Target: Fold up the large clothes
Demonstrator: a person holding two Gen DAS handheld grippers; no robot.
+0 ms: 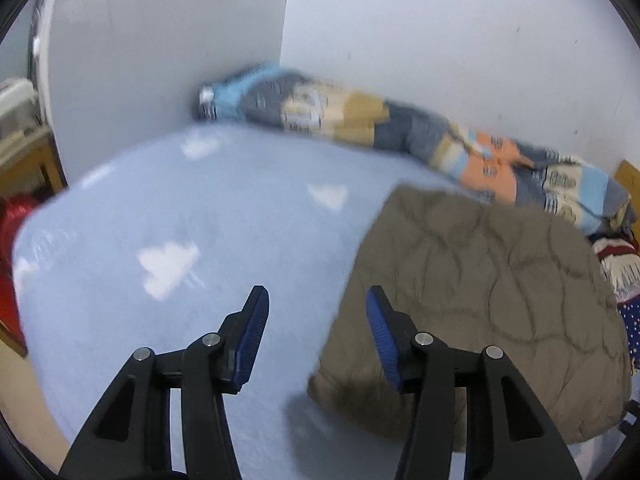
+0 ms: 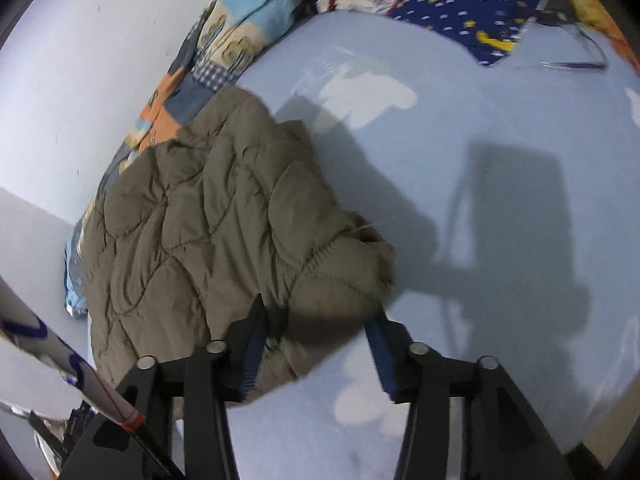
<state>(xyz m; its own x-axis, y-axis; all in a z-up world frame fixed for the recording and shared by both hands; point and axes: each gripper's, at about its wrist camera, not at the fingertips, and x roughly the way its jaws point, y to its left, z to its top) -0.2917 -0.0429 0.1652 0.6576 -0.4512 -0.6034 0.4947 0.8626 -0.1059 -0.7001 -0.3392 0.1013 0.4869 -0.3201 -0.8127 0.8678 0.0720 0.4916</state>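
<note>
An olive-brown quilted jacket [image 1: 480, 296] lies folded into a thick bundle on a light blue bed sheet with white clouds [image 1: 168, 232]. In the left wrist view my left gripper [image 1: 316, 300] is open and empty above the sheet, just left of the jacket's edge. In the right wrist view the jacket [image 2: 216, 224] lies ahead and to the left. My right gripper [image 2: 318, 312] is open, its jaws straddling the jacket's near furry corner without closing on it.
A rolled patchwork quilt [image 1: 400, 128] lies along the white wall behind the jacket. A dark blue star-print cloth [image 2: 476, 4] and a red-white knit [image 1: 618, 264] sit at the bed's head. A red object [image 1: 12, 248] and wooden furniture stand left of the bed.
</note>
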